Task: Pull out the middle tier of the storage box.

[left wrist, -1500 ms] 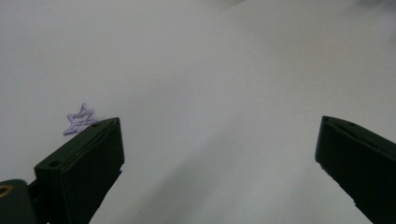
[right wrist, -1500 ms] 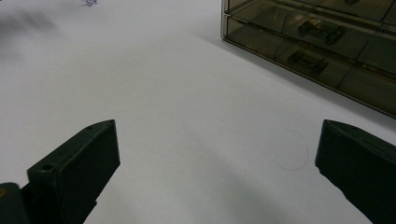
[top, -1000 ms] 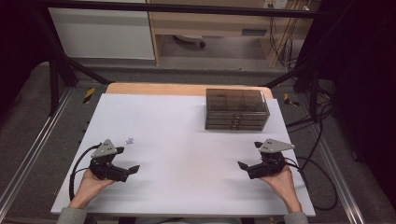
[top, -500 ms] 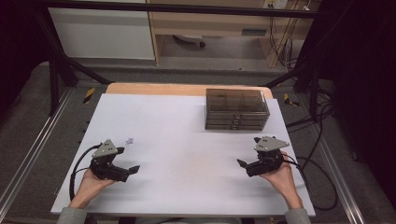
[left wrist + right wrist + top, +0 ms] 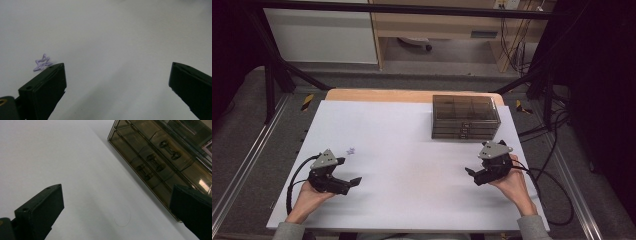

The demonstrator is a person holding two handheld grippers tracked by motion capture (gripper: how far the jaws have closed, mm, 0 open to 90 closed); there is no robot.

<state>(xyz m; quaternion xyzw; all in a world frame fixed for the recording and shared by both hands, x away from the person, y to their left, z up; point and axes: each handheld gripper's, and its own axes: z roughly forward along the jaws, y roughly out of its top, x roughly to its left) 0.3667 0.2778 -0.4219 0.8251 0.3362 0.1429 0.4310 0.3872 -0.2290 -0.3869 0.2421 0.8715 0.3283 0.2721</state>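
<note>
High view: a small purple star (image 5: 351, 150) lies on the white table (image 5: 412, 125), well left of the smoky drawer box (image 5: 465, 116). The left gripper (image 5: 346, 183) is much nearer it, the star just beyond it; the right gripper (image 5: 473, 176) sits near the box.

Left gripper view: jaws wide apart, empty; star (image 5: 42, 63) ahead, off the left jaw.

Right gripper view: jaws apart, empty; drawer box (image 5: 160, 152) ahead-right. No readable writing.
</note>
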